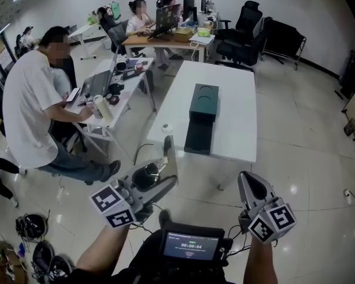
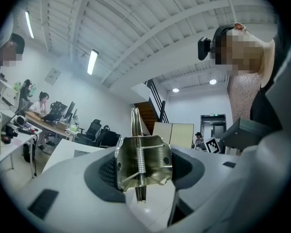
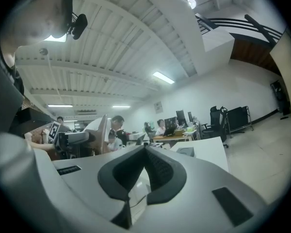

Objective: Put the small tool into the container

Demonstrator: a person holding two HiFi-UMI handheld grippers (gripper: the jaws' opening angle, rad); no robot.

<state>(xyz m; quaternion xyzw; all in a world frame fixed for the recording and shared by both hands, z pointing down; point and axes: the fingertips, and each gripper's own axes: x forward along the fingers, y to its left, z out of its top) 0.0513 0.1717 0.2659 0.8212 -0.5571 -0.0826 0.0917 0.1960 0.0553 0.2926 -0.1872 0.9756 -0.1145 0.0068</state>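
Observation:
My left gripper (image 1: 160,179) is at the lower left of the head view, held off the table, and is shut on the small tool (image 1: 164,158). The tool is shiny metal with a spring and a thin blade that points up. In the left gripper view the small tool (image 2: 141,161) sits clamped between the pads, blade upward. The dark green container (image 1: 203,101) stands on the white table (image 1: 236,129) ahead, with a dark tray (image 1: 198,136) lying against its near side. My right gripper (image 1: 246,181) hangs at the lower right, jaws shut and empty; its fingertips (image 3: 146,152) meet.
A small white roll (image 1: 166,128) sits at the table's near left edge. A person in a white shirt (image 1: 26,99) sits at a cluttered desk (image 1: 109,93) to the left. Black chairs (image 1: 248,31) stand beyond the table. A screen device (image 1: 191,244) is at my chest.

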